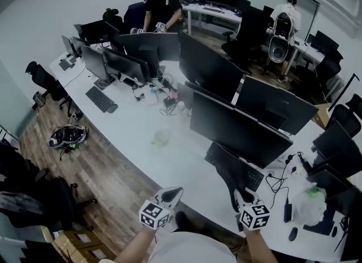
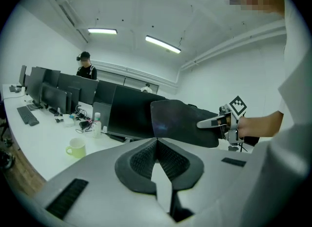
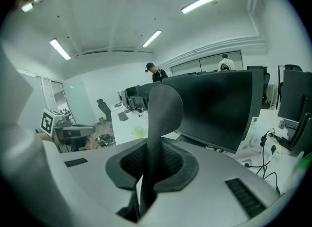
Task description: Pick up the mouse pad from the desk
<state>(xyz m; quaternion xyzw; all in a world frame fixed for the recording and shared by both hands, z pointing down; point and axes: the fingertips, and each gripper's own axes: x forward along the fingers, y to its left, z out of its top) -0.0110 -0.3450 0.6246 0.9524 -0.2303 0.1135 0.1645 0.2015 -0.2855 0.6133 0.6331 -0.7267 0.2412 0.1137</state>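
The thin black flexible mouse pad point(image 3: 165, 105) is off the white tabletop point(image 1: 141, 137). It is clamped by its lower edge in the right hand-held gripper point(image 3: 152, 162), whose jaws are nearly closed on it, and stands upright in front of the large black monitor point(image 3: 219, 109). The left hand-held gripper point(image 2: 156, 145) has its jaws together on nothing. Judged status: the pick-up is essentially achieved. What remains is a firm, steady clamp, since a limp pad gripped at one edge may sag or slip. Clearances: the monitor's face and lower rim are near the pad's far side, with a black keyboard point(image 1: 254, 177) and cables beneath the monitor. Open room lies above the monitor and on its near side. A pale green cup point(image 2: 76, 147) stands well to the monitor's left.
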